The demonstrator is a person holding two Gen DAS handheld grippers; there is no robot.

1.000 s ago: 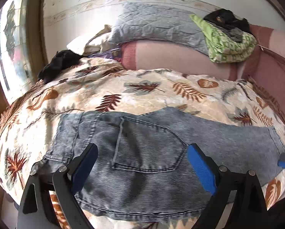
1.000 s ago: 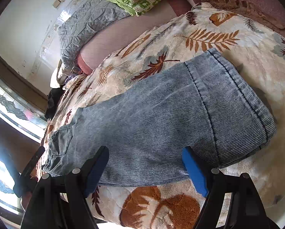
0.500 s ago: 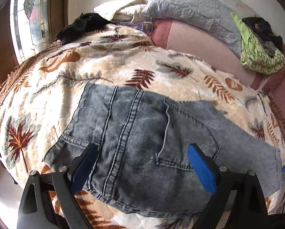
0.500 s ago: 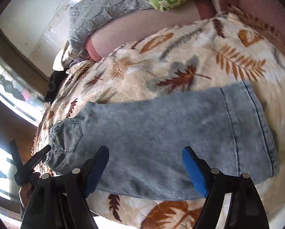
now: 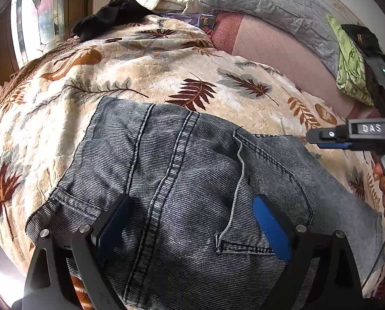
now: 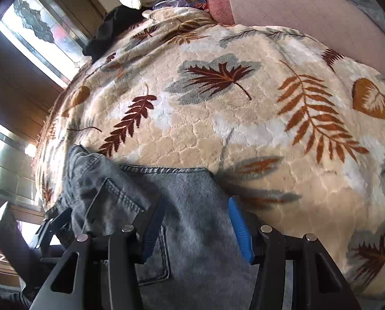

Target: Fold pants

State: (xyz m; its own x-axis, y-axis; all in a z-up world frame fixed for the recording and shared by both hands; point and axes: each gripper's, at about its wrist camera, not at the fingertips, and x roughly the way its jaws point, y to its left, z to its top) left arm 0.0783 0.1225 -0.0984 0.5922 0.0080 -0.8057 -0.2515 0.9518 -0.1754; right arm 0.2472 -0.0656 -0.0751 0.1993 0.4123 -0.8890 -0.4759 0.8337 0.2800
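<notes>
Fleecy leaf-print blanket [image 6: 244,134] under denim pants [image 5: 187,193], stained-glass window [image 5: 41,18] behind.

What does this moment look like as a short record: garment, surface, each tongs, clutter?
garment: grey-blue denim pants, back pocket up, lying on the bed
surface: leaf-print blanket
left tongs: open, hovering over the seat of the pants, nothing gripped
right tongs: jaws closing, denim between the blue pads, grip not confirmed
right tongs, seen from the left camera: at the right edge of the picture, over the pants
clutter: grey quilted pillow, green cloth, black garment at the far side
fold progress: cannot tell
</notes>
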